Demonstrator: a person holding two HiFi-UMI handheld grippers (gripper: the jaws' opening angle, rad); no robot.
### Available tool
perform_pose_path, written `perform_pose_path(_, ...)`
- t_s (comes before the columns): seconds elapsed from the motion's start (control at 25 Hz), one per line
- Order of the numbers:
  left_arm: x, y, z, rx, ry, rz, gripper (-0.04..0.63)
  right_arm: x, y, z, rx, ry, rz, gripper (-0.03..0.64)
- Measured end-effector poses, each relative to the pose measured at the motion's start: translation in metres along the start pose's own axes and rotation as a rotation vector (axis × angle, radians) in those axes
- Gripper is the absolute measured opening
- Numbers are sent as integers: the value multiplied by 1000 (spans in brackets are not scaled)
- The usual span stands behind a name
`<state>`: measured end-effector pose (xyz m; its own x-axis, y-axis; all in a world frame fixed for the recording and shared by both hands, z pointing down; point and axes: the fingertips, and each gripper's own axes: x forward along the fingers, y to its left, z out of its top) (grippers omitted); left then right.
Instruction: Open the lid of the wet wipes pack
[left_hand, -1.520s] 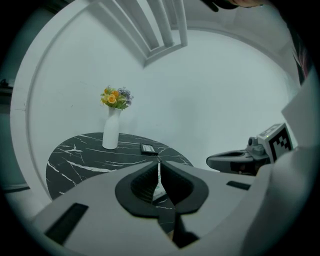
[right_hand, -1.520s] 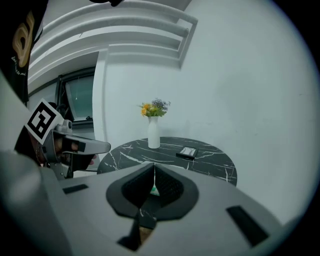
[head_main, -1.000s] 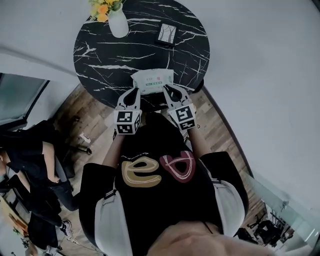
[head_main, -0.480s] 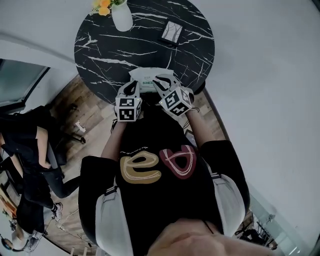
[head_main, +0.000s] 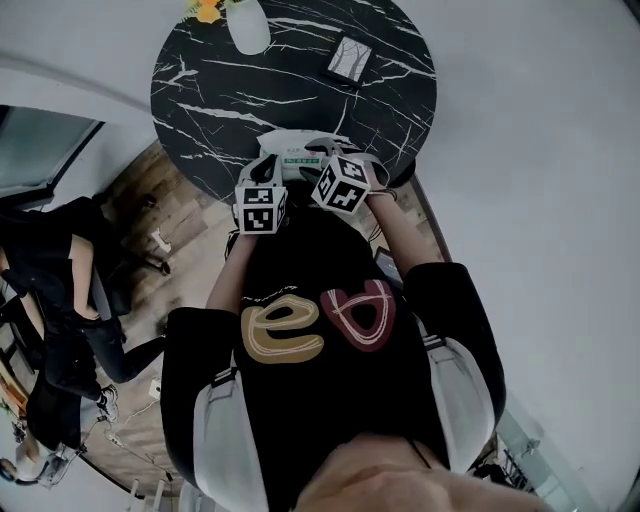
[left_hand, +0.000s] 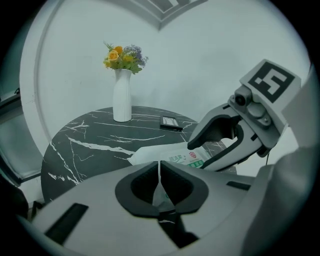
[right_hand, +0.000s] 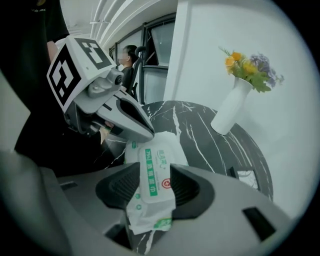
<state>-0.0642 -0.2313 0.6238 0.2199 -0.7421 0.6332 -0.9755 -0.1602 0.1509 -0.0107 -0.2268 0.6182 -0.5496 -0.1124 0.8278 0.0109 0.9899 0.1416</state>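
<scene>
- At the near edge of the round black tabletop (head_main: 260, 90), the wet wipes pack (head_main: 298, 158) lies flat with its printed face up, close in front of the person and between the two claws.
- The left claw (left_hand: 160, 176) is clenched on the thin crimped end of the pack. Its jaws meet on the film, so that end is anchored.
- The right claw (right_hand: 152, 187) points steeply down over the pack. Its jaws have just been opening and now stand wide, astride the lid (right_hand: 156, 167). The pack sits between them, but the pads do not appear to press on it.
- Step in hand, as judged: seat the right claw on the free edge of the lid, then peel it back.
- To do this well, keep the left claw clamped and low, so that the pack cannot lift or slide off the near edge when the lid is pulled.
- Lower one right jaw tip under the lip of the lid, not onto the soft body. Pinching the body would grip the film and the wipes below and leave the lid closed.
- Close on the lid alone, then draw up and away from the anchored end in a smooth arc about the hinge.
- The white vase (left_hand: 122, 102) and the small flat dark item (head_main: 348, 58) stand well apart, toward the far edge, and do not obstruct the move.
</scene>
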Motion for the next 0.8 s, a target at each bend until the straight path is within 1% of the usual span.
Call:
perform_pose_path(0.16,4,4,1,-13,-8,11,26,9,7,1,-70,37,60,221)
perform_pose_path(0.24,5,5,-3,-28,0,19,26,13,9,-2,-106,61,69,235)
perform_pose_path(0.32,6,4,-6,-31,10,22,26,15,10,-4,-119,72,74,238)
perform_pose_path(0.6,10,4,-9,-18,29,16,26,20,5,-4,-95,85,108,230)
perform_pose_path(0.68,9,3,-11,-16,33,18,26,20,5,-4,-76,78,111,218)
perform_pose_path(0.8,8,2,-13,-18,36,14,26,20,2,-4,-51,64,120,216)
